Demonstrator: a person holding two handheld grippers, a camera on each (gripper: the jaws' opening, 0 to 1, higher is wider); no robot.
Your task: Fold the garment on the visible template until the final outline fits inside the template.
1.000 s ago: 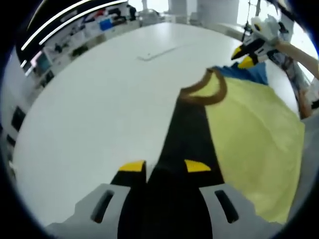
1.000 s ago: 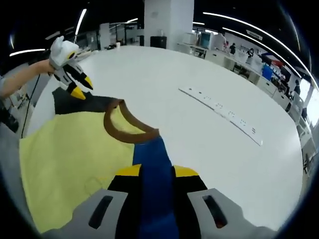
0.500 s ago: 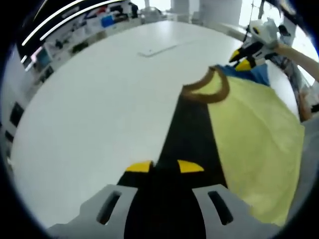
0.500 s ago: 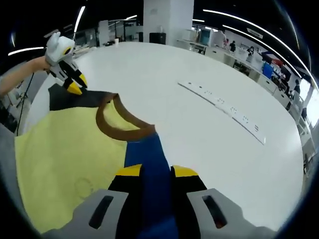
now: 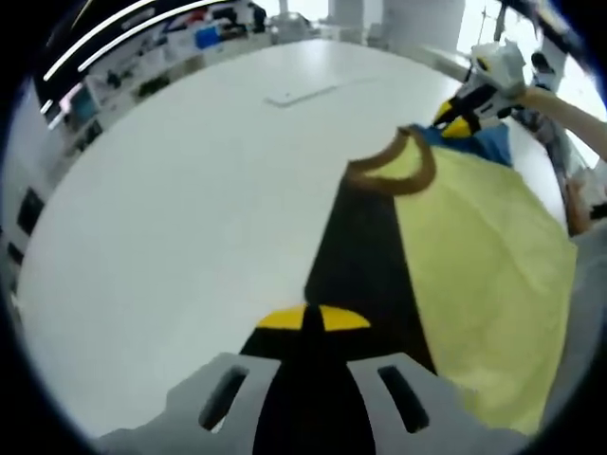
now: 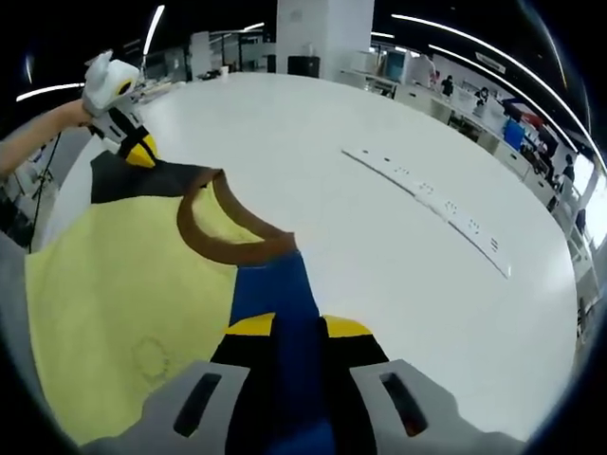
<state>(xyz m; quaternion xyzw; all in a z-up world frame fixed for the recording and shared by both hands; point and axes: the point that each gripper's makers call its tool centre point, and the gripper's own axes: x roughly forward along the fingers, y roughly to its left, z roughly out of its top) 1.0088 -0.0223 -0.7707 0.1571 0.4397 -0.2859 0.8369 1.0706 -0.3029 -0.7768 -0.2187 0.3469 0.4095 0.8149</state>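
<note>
A garment lies flat on the white table (image 5: 190, 209). It has a yellow body (image 5: 474, 256), a brown collar (image 5: 394, 175), a black sleeve (image 5: 365, 256) and a blue sleeve (image 6: 270, 289). My left gripper (image 5: 305, 318) is shut on the black sleeve, its yellow tips touching. My right gripper (image 6: 299, 327) is shut on the blue sleeve, which runs between its tips. In the right gripper view the left gripper (image 6: 128, 142) sits at the black sleeve's far end (image 6: 142, 180). The left gripper view shows the right gripper (image 5: 465, 118) at the blue sleeve (image 5: 488, 142).
A long white power strip (image 6: 427, 204) lies on the table beyond the garment, also seen far off as a strip (image 5: 299, 95). Shelves and desks ring the room behind the table. A person's arm (image 6: 28, 152) holds the other gripper.
My left gripper's tips have come together from slightly apart and now pinch the black sleeve. The right gripper keeps its hold on the blue sleeve; both views shifted a little.
</note>
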